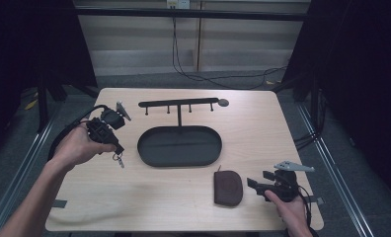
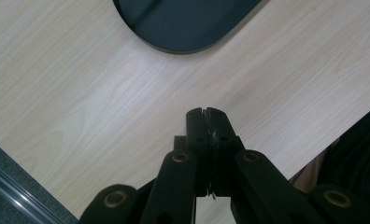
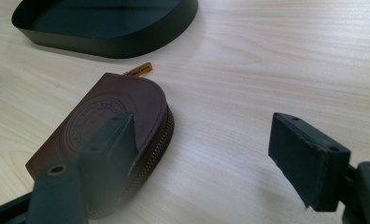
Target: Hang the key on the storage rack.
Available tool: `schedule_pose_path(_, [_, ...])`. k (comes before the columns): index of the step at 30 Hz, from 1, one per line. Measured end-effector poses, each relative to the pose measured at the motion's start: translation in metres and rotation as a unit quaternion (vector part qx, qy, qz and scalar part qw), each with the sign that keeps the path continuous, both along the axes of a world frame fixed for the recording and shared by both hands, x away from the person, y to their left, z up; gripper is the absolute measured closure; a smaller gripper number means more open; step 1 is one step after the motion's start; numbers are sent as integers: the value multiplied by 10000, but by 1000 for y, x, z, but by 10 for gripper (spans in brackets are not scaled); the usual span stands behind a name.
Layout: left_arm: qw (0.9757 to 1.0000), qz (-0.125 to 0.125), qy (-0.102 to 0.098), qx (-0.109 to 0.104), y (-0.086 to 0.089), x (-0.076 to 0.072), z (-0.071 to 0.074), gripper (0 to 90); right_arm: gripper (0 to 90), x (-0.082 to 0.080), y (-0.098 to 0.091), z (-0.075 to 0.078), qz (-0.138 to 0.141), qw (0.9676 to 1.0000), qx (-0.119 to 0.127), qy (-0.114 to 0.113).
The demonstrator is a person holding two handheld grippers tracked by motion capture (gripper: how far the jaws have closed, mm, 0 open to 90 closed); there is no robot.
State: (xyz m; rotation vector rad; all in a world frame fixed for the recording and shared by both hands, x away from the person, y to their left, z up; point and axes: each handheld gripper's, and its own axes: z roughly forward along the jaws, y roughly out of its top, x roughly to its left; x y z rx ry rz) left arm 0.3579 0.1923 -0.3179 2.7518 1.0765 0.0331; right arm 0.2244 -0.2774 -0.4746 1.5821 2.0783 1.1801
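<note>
Gripping keys (image 1: 119,159), L hand-held gripper (image 1: 117,148) shut

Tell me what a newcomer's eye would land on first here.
First the black oval tray at mid-table, with a hook rack rising behind it. Next the brown pouch near the front edge, beside the open right gripper. At left, the shut left gripper has keys hanging from it.

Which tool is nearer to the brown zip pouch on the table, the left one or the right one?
Right. The right tool sits open just beside the brown pouch, not touching it. The left tool is shut on a small key, across the table beyond the black tray.
</note>
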Motion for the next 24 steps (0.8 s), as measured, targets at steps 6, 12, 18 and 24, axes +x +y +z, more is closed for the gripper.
schedule_pose_path(6, [10000, -1, -46, -40, -4, 5, 6, 895, 232, 1, 0, 0, 4, 10000, 8, 17])
schedule_pose_path(12, [9999, 18, -96, -37, -9, 10, 16, 895, 232, 1, 0, 0, 17, 10000, 22, 12])
schedule_pose_path(18, [9998, 19, -175, -50, -16, 15, 29, 895, 231, 1, 0, -1, 16, 10000, 30, 14])
schedule_pose_path(24, [9999, 14, -167, 31, -23, 21, 34, 895, 231, 1, -1, 0, 24, 10000, 33, 12])
